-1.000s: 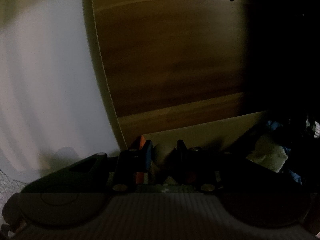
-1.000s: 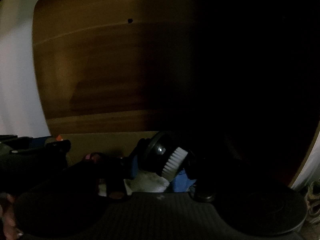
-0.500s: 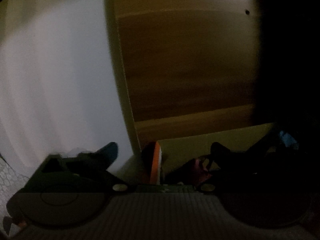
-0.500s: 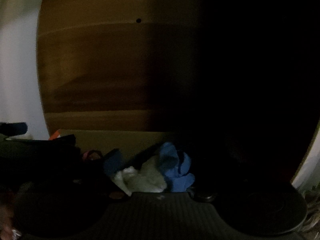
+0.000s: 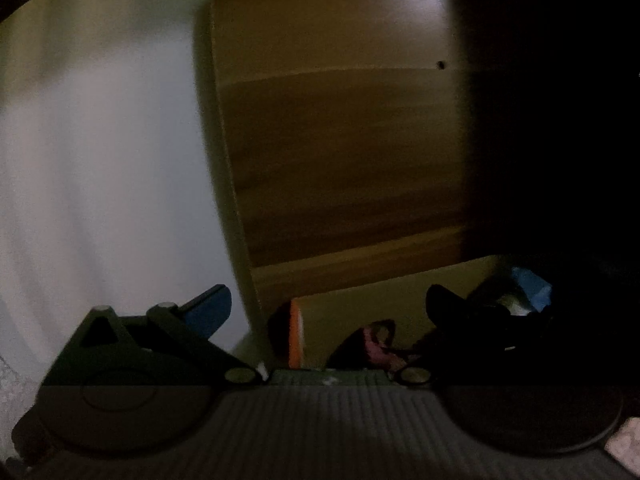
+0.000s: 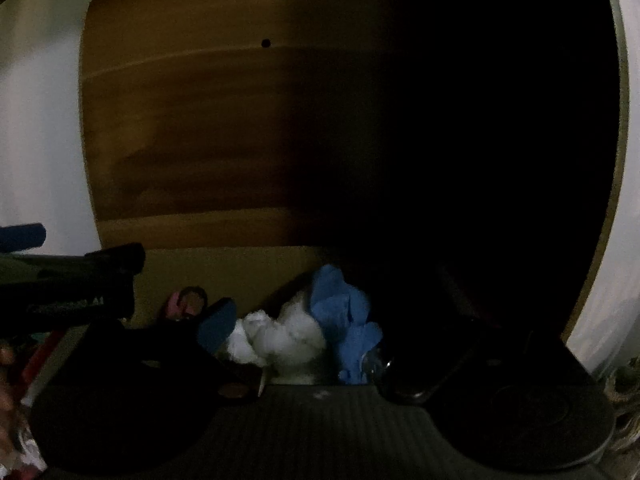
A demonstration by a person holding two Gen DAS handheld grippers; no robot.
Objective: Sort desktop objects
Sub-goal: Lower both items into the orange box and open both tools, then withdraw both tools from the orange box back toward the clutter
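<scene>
Right wrist view: right tongs spread, just opened, nothing gripped. White and blue cloth lies in cardboard box at 12 o'clock. Left tongs spread wide, empty, just opened (pink item below). Worktop unseen; remainder unknown.

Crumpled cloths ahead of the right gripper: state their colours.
One white cloth and one blue cloth, lying side by side; the right wrist view shows them best.
</scene>
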